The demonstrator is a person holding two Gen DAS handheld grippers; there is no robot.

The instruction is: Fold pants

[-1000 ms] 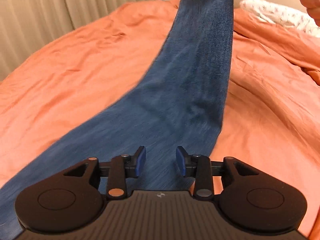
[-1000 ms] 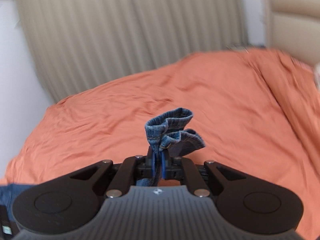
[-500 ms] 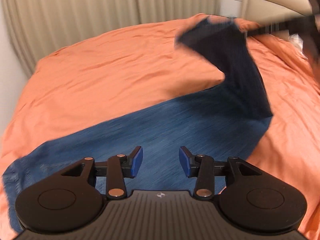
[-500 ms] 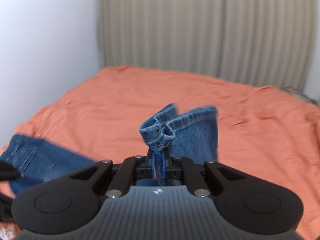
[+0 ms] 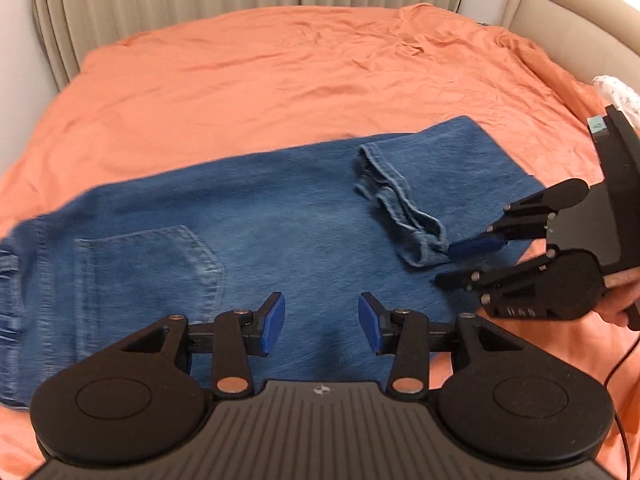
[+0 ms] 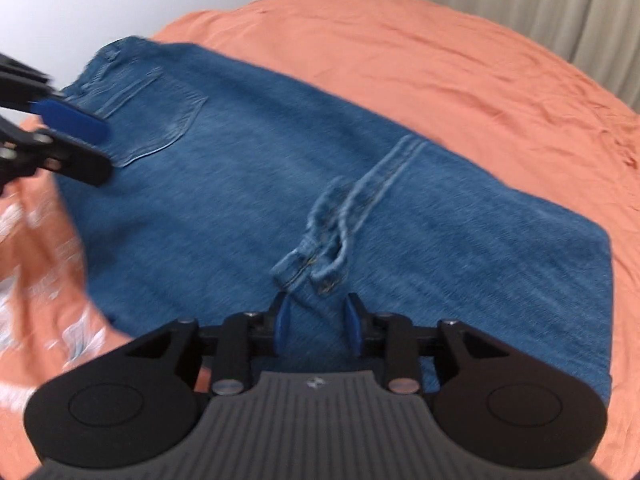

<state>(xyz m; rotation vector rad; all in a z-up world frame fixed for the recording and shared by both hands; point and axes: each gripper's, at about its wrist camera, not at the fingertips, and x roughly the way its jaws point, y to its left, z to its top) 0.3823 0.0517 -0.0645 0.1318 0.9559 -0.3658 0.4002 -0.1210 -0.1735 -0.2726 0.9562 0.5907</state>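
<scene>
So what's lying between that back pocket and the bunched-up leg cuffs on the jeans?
Only plain blue denim of the jeans: no object rests between the back pocket and the cuffs. The left wrist view shows this stretch best.

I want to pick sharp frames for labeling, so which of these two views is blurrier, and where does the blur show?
Right wrist view is blurrier: the jeans and the left gripper at the left edge smear with motion. Left wrist view is mostly sharp, with the hem and right gripper crisp; only the jeans' left end softens. Both show fisheye bending at the edges.
</scene>
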